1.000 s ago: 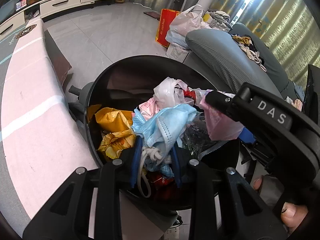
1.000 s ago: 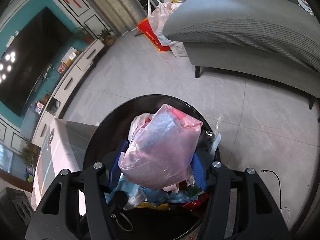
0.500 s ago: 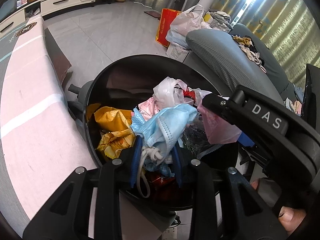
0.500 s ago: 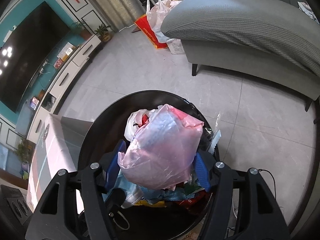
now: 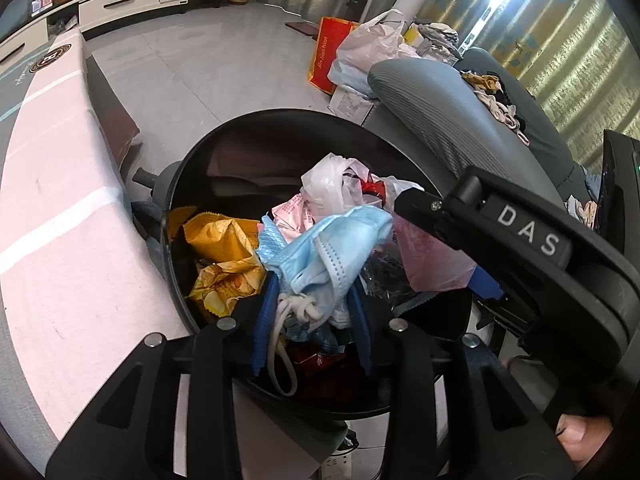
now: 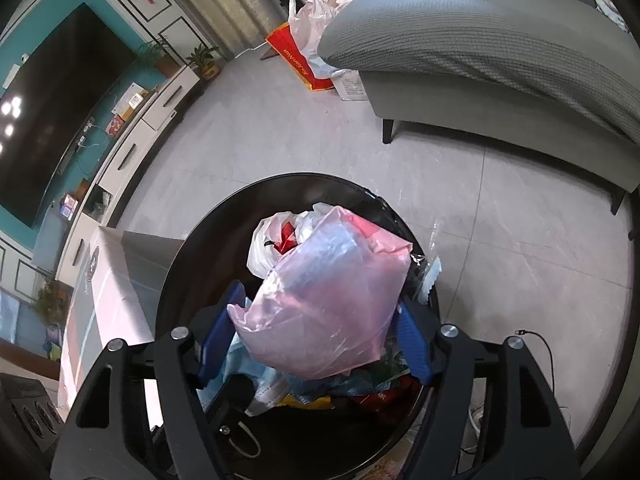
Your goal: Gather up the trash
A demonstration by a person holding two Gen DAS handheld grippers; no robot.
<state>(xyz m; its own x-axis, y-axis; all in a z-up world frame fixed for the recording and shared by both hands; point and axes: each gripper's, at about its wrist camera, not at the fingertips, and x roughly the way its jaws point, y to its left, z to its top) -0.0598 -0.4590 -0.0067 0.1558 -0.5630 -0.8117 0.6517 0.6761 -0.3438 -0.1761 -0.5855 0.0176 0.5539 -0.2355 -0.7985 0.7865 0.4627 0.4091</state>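
- Crumpled blue mask [image 5: 324, 248] sat between the opening left gripper [image 5: 312, 320] jaws, over the black bin [image 5: 280, 120].
- Pink bag [image 6: 328, 308] filled the right gripper [image 6: 316, 332], jaws opening; whether the pads pressed either item was unclear.

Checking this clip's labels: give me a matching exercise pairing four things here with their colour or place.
Things:
1. face mask
2. thin plastic bag
3. snack wrapper
4. trash bin

Descriptions:
A. black, round, holding the trash
B. pink, between the right gripper's fingers
C. yellow, lying in the bin at its left side in the left wrist view
D. light blue, between the left gripper's fingers

Pairs: 1-D, 2-B, 3-C, 4-A
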